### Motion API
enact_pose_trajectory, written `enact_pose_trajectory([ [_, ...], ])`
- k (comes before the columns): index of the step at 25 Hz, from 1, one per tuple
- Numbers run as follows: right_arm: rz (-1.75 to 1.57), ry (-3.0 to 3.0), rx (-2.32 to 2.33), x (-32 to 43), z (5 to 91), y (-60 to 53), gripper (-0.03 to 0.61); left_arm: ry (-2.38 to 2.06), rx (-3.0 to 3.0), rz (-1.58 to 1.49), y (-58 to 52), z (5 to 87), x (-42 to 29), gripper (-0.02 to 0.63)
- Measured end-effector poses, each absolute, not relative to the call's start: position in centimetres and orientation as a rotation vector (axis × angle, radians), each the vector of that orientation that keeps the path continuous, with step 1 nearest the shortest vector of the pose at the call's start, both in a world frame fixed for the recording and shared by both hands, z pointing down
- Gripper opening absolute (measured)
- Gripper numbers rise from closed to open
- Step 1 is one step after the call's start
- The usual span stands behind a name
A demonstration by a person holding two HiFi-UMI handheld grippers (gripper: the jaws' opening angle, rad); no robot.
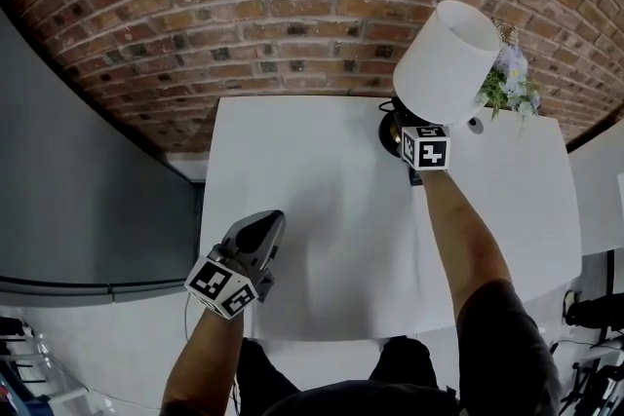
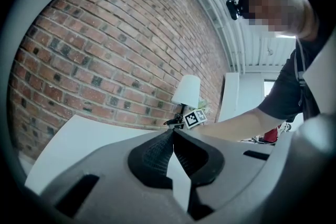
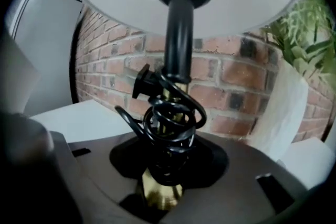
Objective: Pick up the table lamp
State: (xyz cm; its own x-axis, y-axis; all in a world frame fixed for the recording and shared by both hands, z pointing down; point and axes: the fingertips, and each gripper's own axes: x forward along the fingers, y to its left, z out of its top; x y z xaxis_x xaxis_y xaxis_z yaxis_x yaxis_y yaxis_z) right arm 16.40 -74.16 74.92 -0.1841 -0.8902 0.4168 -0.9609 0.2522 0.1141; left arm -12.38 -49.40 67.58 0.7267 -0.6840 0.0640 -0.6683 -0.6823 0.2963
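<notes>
The table lamp (image 1: 448, 58) stands at the back right of the white table (image 1: 322, 239), its white shade tilted toward me. My right gripper (image 1: 403, 133) is at the foot of the lamp. In the right gripper view its dark pads close around the brass stem (image 3: 160, 191), just under the coiled black cord (image 3: 170, 118); the black pole (image 3: 179, 44) rises to the shade. My left gripper (image 1: 267, 221) lies low at the table's front left, jaws together on nothing. From the left gripper (image 2: 173, 136) the lamp (image 2: 187, 91) shows far off.
A brick wall (image 1: 244, 5) runs right behind the table. A white vase with green and pale flowers (image 1: 509, 83) stands close to the lamp's right, and its white vase (image 3: 283, 113) shows beside the stem. Dark floor lies left of the table.
</notes>
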Motion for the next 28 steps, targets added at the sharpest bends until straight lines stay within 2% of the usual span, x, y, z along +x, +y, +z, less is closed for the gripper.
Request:
enact_pose_trajectory([
  [9, 0.295, -2.200, 1.624, 16.1, 72.0, -72.7, 0.094, -1.052, 2.635, -0.036, -49.2, 66.3, -12.4, 0.005],
  [28, 0.406, -2.305, 1.565, 15.7, 64.0, -67.5, 0.075, -1.022, 2.708, -0.046, -47.7, 58.1, -11.7, 0.005],
])
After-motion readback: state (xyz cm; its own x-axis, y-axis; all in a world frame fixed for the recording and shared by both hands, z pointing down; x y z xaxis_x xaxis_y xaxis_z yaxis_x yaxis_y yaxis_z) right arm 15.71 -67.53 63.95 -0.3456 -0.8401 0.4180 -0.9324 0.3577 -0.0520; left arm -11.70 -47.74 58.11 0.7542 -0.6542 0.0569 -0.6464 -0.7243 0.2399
